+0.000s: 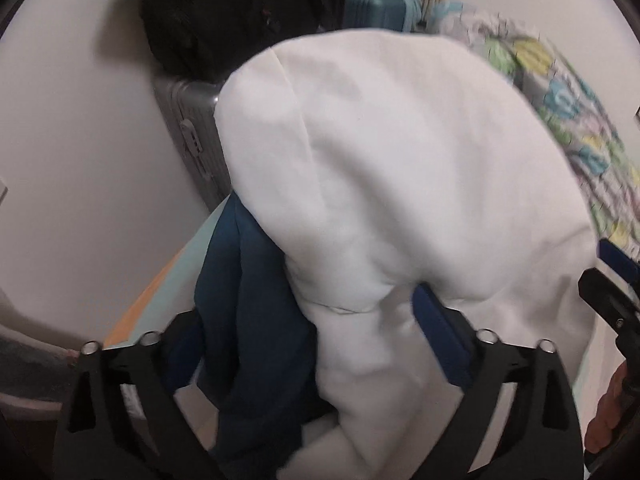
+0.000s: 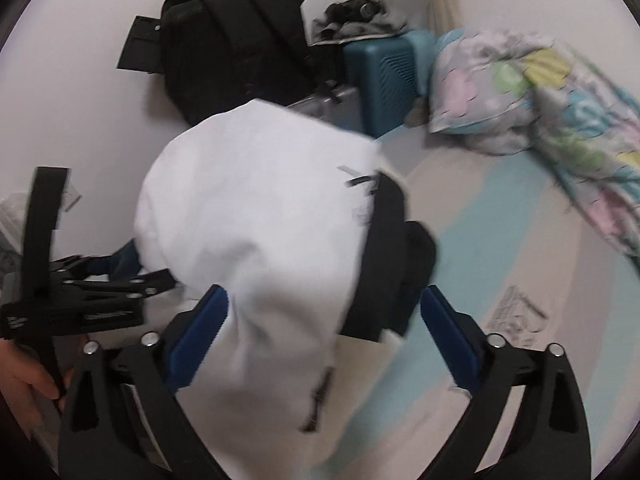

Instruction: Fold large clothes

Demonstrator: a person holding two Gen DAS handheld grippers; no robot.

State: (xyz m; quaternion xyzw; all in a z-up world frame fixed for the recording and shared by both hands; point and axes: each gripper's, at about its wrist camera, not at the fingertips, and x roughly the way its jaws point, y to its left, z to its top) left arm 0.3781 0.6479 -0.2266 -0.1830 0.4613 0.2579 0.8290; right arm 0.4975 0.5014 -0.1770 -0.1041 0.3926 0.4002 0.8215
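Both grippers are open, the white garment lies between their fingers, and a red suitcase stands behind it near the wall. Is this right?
Only the colour is wrong: the suitcase is teal blue, as the right wrist view shows. Both the left gripper and right gripper are open around the white garment.

print on white garment (image 2: 362,196), bed sheet (image 2: 516,312), both unreadable

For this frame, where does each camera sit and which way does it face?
Left wrist: on the left gripper, looking down on the white fabric garment over dark blue cloth; the right gripper at the edge.
Right wrist: on the right gripper, jaws wide, facing the striped bed sheet; the left gripper and a hand show.
Shared: garment, black backpack, teal suitcase.
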